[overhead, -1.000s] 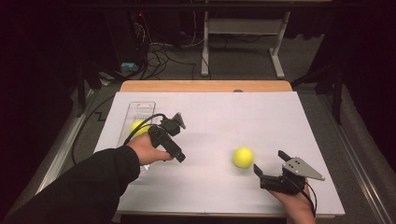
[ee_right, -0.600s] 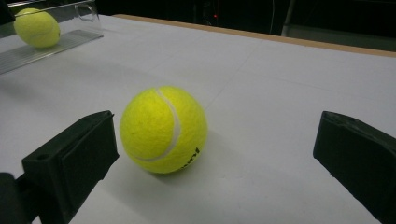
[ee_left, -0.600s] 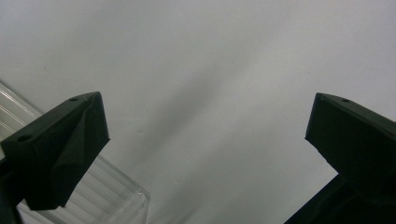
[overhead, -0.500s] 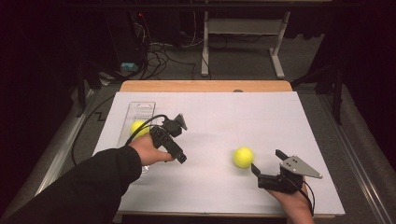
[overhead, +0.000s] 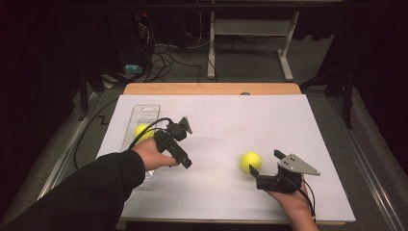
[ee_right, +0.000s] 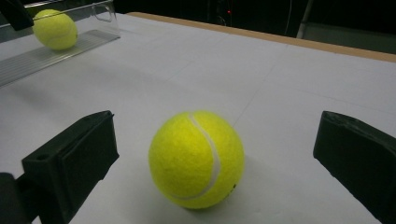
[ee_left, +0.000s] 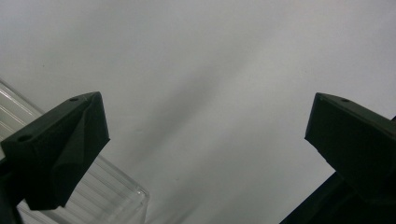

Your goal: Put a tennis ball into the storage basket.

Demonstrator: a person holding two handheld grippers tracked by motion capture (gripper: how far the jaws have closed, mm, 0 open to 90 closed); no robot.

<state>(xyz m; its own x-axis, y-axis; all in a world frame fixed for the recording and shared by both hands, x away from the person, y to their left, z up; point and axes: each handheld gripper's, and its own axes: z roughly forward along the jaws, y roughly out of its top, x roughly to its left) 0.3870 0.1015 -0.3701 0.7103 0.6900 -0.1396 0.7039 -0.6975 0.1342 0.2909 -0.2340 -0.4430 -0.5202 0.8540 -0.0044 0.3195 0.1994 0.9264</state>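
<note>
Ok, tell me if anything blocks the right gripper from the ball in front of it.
Nothing visible does. The right gripper is open, and the ball sits on the bare white table between its jaws.

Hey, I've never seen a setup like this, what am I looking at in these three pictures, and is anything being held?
There is no robot here. A person sits at a table covered in white paper and holds a tool in each hand: a hand-held gripper with two black jaws.

The high view looks down from above the person. The left hand-held gripper is at the left, the right hand-held gripper at the right.

The other two pictures come from small cameras riding on the grippers, looking out between their own jaws.

On the paper lie a clear plastic tray with a yellow tennis ball in it, and a second tennis ball loose on the paper.

Nothing is held. Both grippers are open. The right one has its jaws either side of the loose ball, not touching it; the left one points at bare paper beside the tray.
</note>
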